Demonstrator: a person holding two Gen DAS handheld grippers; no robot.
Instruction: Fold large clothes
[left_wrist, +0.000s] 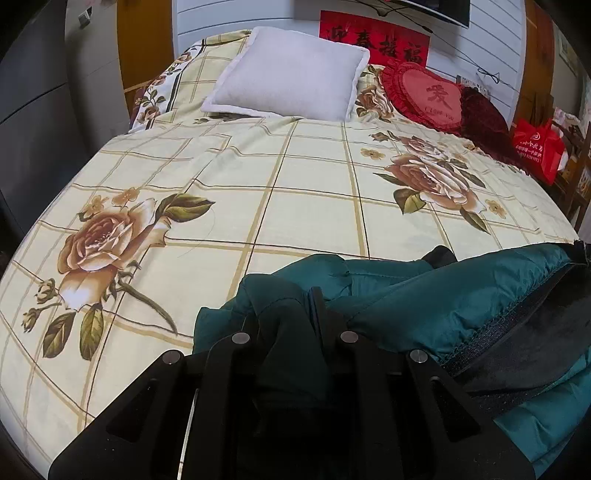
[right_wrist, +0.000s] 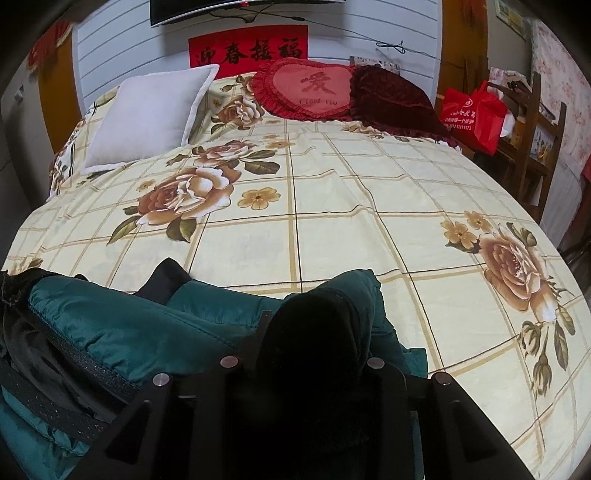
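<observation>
Where the teal padded jacket (left_wrist: 461, 295) lies bunched at the near edge of the bed (left_wrist: 295, 206), your left gripper (left_wrist: 286, 314) has its jaws closed on a fold of the teal fabric. Your right gripper (right_wrist: 314, 332) has a dark cuff-like part of the jacket between its jaws; whether they press on it cannot be told. A white pillow (right_wrist: 147, 114) and a red heart cushion (right_wrist: 310, 88) sit at the headboard, well apart from the jacket.
</observation>
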